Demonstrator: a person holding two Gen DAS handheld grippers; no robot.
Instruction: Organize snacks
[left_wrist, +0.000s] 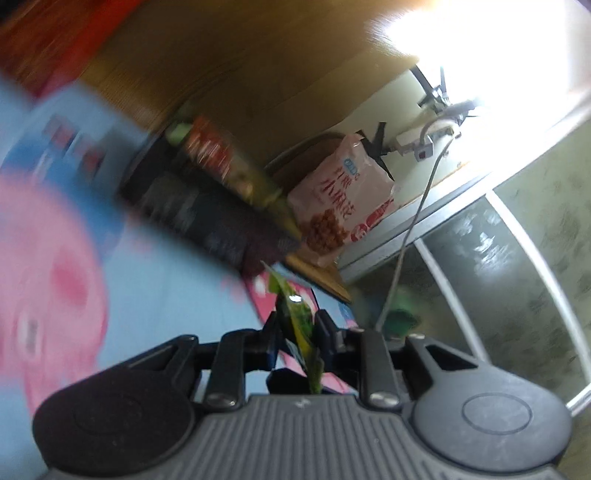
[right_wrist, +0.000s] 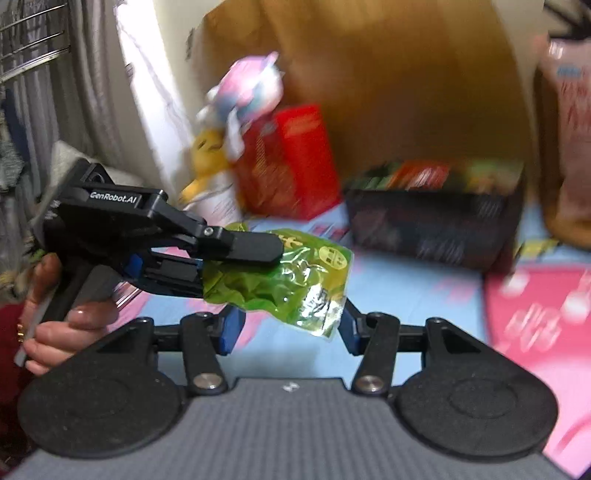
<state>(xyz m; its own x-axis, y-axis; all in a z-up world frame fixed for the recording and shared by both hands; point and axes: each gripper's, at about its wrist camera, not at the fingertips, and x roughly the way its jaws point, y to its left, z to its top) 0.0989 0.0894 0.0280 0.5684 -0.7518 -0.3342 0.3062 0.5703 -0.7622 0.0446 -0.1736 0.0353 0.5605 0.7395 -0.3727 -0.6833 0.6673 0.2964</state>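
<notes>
The left gripper is clamping a green packet, its jaws squeezed flat on the packet's near edge. In the left wrist view the same packet is standing edge-on between the two fingers of that gripper, pinched tight. A hand is gripping the left gripper's handle.

The right gripper is sitting just under the packet, its blue-padded fingers parted to a middling width; the packet's lower corner is hanging between them, and the pads are not pressing on it.

Taking the black basket as the landmark: the packet is hanging in the air in front of it and to its left, well apart from it. The basket is sitting on a blue and pink mat and is holding a row of packets whose print is too blurred to read. A red box is standing just left of the basket, with a pink and white plush leaning over the box's top and a yellow plush further left. A pink bag is leaning just to the right of the basket, against a brown board that is rising behind the basket.
</notes>
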